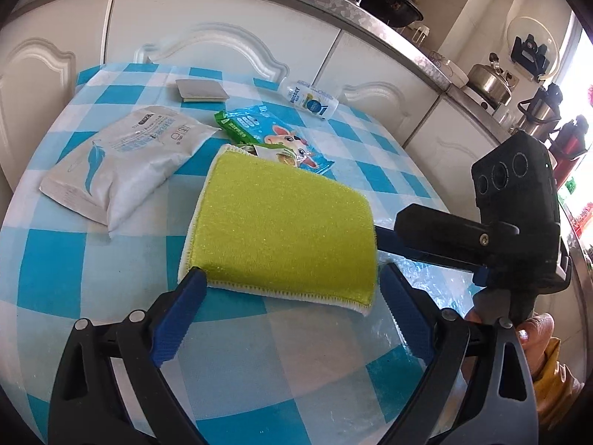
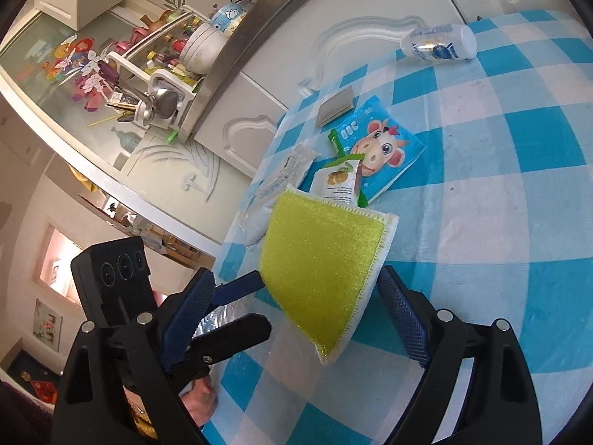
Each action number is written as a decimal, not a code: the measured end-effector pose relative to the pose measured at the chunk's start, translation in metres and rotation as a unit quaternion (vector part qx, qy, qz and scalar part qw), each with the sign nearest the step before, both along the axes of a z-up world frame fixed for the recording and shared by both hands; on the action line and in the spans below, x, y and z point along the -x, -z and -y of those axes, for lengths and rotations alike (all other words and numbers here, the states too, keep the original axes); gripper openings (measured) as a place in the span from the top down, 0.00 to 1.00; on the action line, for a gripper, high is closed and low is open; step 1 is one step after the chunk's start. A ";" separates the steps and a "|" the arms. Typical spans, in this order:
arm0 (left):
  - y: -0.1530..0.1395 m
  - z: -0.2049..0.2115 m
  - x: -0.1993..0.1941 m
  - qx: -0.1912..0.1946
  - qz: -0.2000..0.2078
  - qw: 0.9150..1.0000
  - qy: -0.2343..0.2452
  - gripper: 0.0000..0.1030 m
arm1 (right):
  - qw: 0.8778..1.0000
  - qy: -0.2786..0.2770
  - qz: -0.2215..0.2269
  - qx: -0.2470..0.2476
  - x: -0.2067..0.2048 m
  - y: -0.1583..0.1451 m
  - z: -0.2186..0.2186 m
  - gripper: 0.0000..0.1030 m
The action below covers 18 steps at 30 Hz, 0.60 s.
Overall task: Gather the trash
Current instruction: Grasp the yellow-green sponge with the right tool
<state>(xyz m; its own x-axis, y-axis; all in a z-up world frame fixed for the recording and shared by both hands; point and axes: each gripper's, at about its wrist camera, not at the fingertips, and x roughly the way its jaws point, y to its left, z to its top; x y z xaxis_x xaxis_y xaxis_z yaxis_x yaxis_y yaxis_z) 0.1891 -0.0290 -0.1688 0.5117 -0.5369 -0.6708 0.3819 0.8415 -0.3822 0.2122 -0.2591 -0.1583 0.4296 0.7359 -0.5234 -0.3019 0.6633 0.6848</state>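
The left tool (image 1: pixel 292 282) hangs low over the bench (image 1: pixel 259 371), its blue ribbed fingers (image 1: pixel 178 315) spread wide on either side of the near edge of a flat yellow-green scouring cloth with a white stitched border (image 1: pixel 281 230); whether the pads touch it cannot be told. The right tool (image 2: pixel 296 296) stands just as wide, its blue fingers (image 2: pixel 404 319) flanking the same cloth's (image 2: pixel 322 267) corner from the other side, with one finger of the left tool (image 2: pixel 241 285) reaching in beside it. A hand (image 1: pixel 533 333) grips the right tool's handle at the left view's edge.

The bench wears a blue-and-white checked cover under clear plastic, bare and roomy in the near squares.

Just past the cloth, partly under its far edge, lies a small white snack sachet with a green torn top (image 2: pixel 341 181) and a green wrapper strip (image 2: pixel 335 141), both resting on a blue wet-wipe packet printed with a cartoon calf (image 2: pixel 385 148); its small print is unreadable. Left of these sits a plump white soft pack with a blue feather and blue lettering (image 1: pixel 126 163), too small to read. Further back lies a grey square pad with a pale underside (image 1: pixel 200 91), and near the far edge a small white plastic bottle with a blue label (image 1: pixel 309 98) lies on its side, its wording blurred.

Beyond stand white cabinet doors (image 1: pixel 222 29).
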 end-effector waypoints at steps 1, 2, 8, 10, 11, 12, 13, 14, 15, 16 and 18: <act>0.000 0.000 0.002 0.000 0.002 1.000 0.003 0.08 | 1.000 0.014 0.011 0.025 0.003 -0.003 0.002 0.14; 0.000 -0.001 0.005 -0.004 0.004 1.000 0.007 0.08 | 0.998 0.024 0.026 0.055 0.004 -0.007 0.002 0.14; -0.008 -0.024 0.020 -0.030 0.017 0.999 0.000 0.08 | 0.971 -0.003 0.115 0.212 0.001 -0.020 -0.024 0.11; -0.016 -0.037 0.020 -0.044 0.032 0.998 -0.013 0.08 | 0.956 -0.050 0.138 0.253 -0.003 -0.019 -0.043 0.10; -0.021 -0.045 0.019 -0.052 0.042 0.998 -0.022 0.08 | 0.948 -0.072 0.149 0.273 -0.003 -0.017 -0.052 0.10; -0.024 -0.052 0.016 -0.060 0.047 0.997 -0.029 0.08 | 0.937 -0.093 0.163 0.294 -0.003 -0.015 -0.061 0.10; -0.027 -0.058 0.012 -0.069 0.051 0.996 -0.036 0.08 | 0.927 -0.112 0.176 0.312 -0.002 -0.013 -0.069 0.10; -0.029 -0.062 0.006 -0.078 0.053 0.995 -0.039 0.08 | 0.918 -0.127 0.186 0.326 -0.001 -0.011 -0.076 0.10; -0.032 -0.067 -0.001 -0.093 0.056 0.993 -0.042 0.08 | 0.910 -0.144 0.195 0.337 0.001 -0.009 -0.084 0.10; -0.034 -0.069 -0.008 -0.109 0.060 0.991 -0.044 0.08 | 0.903 -0.161 0.200 0.344 0.001 -0.007 -0.090 0.10; -0.037 -0.070 -0.023 -0.139 0.064 0.988 -0.032 0.08 | 0.888 -0.190 0.208 0.364 0.002 -0.001 -0.100 0.09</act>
<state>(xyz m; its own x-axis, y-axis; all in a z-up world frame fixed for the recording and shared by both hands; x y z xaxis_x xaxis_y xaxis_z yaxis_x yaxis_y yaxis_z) 0.2122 0.0410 -0.1322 0.6280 -0.3055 -0.7157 0.3555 0.9308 -0.0853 0.2099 -0.1590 -0.1578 0.4905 0.4010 -0.7737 -0.7252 0.6801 -0.1072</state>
